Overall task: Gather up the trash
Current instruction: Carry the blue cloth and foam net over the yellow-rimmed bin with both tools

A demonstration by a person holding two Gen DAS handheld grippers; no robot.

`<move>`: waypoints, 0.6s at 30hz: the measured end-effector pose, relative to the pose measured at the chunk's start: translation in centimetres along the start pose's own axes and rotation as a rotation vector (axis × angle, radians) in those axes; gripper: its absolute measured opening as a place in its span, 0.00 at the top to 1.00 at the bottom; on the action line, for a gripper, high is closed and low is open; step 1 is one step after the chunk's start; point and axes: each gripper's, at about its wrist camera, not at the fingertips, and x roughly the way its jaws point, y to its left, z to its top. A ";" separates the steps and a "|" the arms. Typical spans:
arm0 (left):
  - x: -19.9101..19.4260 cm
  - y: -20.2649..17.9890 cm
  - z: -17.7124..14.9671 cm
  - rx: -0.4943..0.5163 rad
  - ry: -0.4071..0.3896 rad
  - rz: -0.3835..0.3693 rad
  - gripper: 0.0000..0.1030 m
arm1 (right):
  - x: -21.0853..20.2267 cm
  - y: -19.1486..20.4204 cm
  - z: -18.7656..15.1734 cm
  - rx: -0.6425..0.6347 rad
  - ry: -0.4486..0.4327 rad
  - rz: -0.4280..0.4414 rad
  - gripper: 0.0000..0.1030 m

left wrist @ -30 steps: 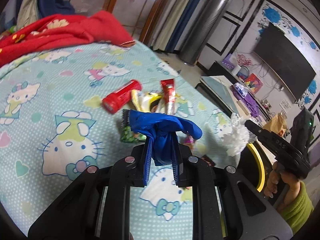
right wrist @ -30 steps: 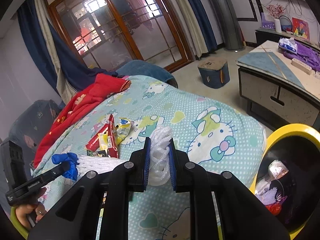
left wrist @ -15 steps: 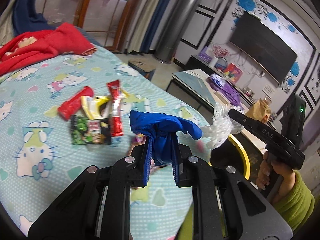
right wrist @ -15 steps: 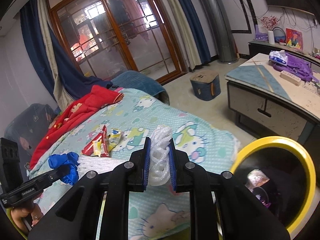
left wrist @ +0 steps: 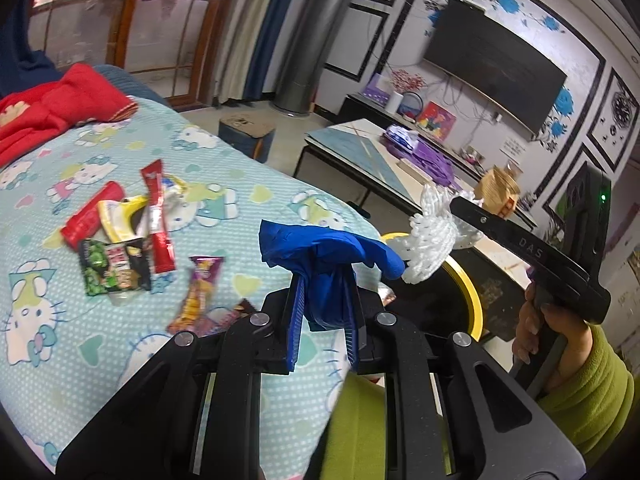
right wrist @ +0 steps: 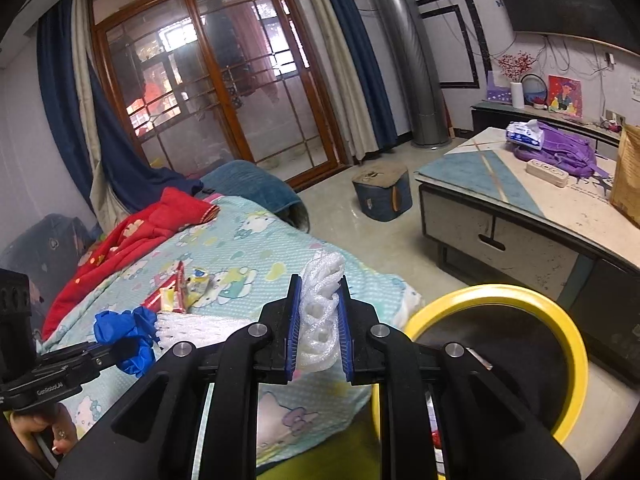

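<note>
My left gripper (left wrist: 322, 304) is shut on a crumpled blue glove (left wrist: 320, 252) and holds it in the air beside the bed's edge; it also shows in the right wrist view (right wrist: 124, 332). My right gripper (right wrist: 318, 312) is shut on a white foam net (right wrist: 320, 304), which also shows in the left wrist view (left wrist: 432, 236) over the bin. The black trash bin with a yellow rim (right wrist: 576, 344) stands on the floor next to the bed, also seen in the left wrist view (left wrist: 470, 300). Several snack wrappers (left wrist: 132, 232) lie on the Hello Kitty bedsheet (left wrist: 48, 320).
A red blanket (left wrist: 52, 108) lies at the bed's far end. A low coffee table (right wrist: 532, 200) with a purple bag stands beyond the bin. A small blue stool (right wrist: 382, 192) stands on the floor. A TV (left wrist: 492, 60) hangs on the wall.
Both grippers have swung right, away from the wrappers and toward the bin, each still holding its item. The bin's yellow rim now sits closer under the right gripper.
</note>
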 end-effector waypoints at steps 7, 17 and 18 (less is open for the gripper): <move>1.6 -2.5 -0.1 0.049 0.023 -0.031 0.88 | -0.7 -2.1 0.0 0.004 -0.026 -0.068 0.84; 4.1 -6.0 -0.2 0.121 0.052 -0.084 0.88 | -1.2 -5.0 -0.2 -0.012 -0.051 -0.197 0.84; 4.3 -6.3 -0.3 0.128 0.057 -0.089 0.88 | -1.3 -5.4 -0.4 -0.012 -0.050 -0.211 0.84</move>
